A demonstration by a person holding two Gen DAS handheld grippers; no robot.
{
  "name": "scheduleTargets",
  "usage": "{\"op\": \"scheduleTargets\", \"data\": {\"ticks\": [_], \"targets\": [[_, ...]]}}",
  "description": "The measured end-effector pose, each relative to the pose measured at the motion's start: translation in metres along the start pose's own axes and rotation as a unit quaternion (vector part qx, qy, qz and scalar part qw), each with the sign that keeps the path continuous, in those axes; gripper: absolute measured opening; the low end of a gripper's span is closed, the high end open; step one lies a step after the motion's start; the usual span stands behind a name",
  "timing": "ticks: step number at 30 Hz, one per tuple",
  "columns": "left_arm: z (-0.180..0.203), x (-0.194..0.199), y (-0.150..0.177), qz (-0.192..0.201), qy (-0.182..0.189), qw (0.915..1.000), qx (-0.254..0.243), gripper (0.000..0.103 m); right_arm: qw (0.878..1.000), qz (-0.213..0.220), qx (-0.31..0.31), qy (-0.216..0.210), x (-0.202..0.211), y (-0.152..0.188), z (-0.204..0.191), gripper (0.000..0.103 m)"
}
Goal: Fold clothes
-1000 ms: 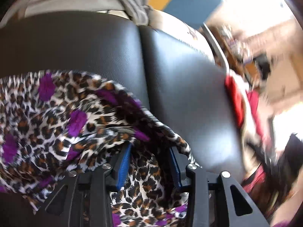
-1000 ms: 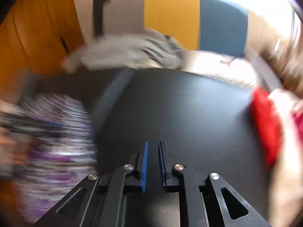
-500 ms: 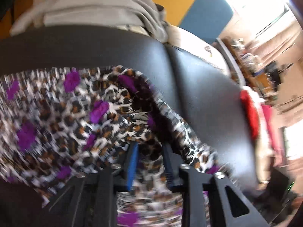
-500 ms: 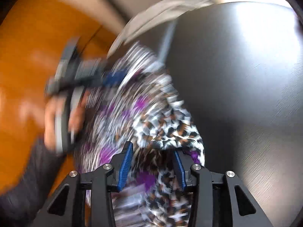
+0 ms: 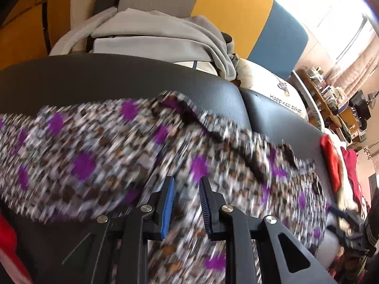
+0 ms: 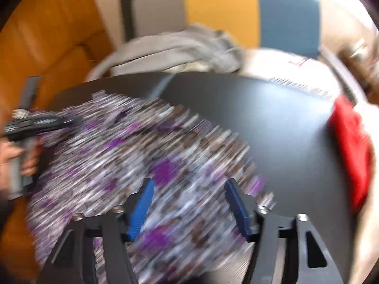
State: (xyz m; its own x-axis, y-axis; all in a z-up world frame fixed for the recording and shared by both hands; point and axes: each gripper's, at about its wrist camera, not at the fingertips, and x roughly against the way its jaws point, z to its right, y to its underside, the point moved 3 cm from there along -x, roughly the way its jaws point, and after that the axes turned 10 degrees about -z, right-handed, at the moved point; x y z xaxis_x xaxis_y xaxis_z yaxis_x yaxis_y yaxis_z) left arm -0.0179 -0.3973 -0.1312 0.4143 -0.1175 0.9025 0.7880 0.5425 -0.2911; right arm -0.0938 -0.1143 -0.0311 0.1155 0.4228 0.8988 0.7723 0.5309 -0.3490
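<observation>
The leopard-print garment (image 5: 146,156) with purple spots lies spread across the black padded surface (image 5: 118,78), blurred in both views. Relative to the garment, everything else can be placed.

The left tool (image 5: 186,196) sits at the near edge of the garment, its blue-padded fingers (image 5: 167,203) a narrow gap apart with a strip of the cloth running between them; the blur makes it impossible to tell whether the pads actually pinch the cloth. In the right wrist view the left tool (image 6: 59,122) shows at the far left edge of the garment, held in a hand (image 6: 26,156).

The right tool (image 6: 189,203) hovers over the near part of the garment (image 6: 142,165) with its jaws spread wide; cloth lies between and under the blue pads (image 6: 142,203), and nothing is gripped.

Beyond the garment, at the far edge of the black surface, a heap of grey clothing (image 5: 151,35) rests in front of a chair back in grey, yellow and blue panels (image 5: 232,16). To the right of the garment, a red cloth (image 5: 330,161) lies at the edge of the black surface, and a white pillow with printed lettering (image 5: 279,94) sits behind it.
</observation>
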Motion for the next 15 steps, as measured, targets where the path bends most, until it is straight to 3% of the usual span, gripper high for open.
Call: {"op": "scheduleTargets", "data": {"ticks": [3,6,10,12,15], "targets": [[-0.02,0.024,0.05,-0.004,0.025,0.9996,-0.008,0.021,0.998,-0.019,-0.018,-0.064,0.013,0.073,0.002,0.084],[-0.023,0.045,0.111,-0.011,0.052,0.997,-0.056,0.022,0.996,-0.02,-0.04,-0.071,0.015,0.123,-0.003,0.09],[-0.004,0.055,0.181,-0.025,0.026,0.9915,-0.125,0.023,0.999,0.029,0.001,-0.017,0.02,0.111,-0.022,0.09],[-0.006,0.05,0.208,-0.037,0.016,0.9926,-0.115,0.023,0.998,0.056,0.025,0.012,0.023,0.102,-0.033,0.103],[-0.021,0.053,0.224,-0.019,0.049,0.9971,-0.055,0.023,0.992,0.068,0.07,0.077,0.018,0.07,-0.037,0.103]]}}
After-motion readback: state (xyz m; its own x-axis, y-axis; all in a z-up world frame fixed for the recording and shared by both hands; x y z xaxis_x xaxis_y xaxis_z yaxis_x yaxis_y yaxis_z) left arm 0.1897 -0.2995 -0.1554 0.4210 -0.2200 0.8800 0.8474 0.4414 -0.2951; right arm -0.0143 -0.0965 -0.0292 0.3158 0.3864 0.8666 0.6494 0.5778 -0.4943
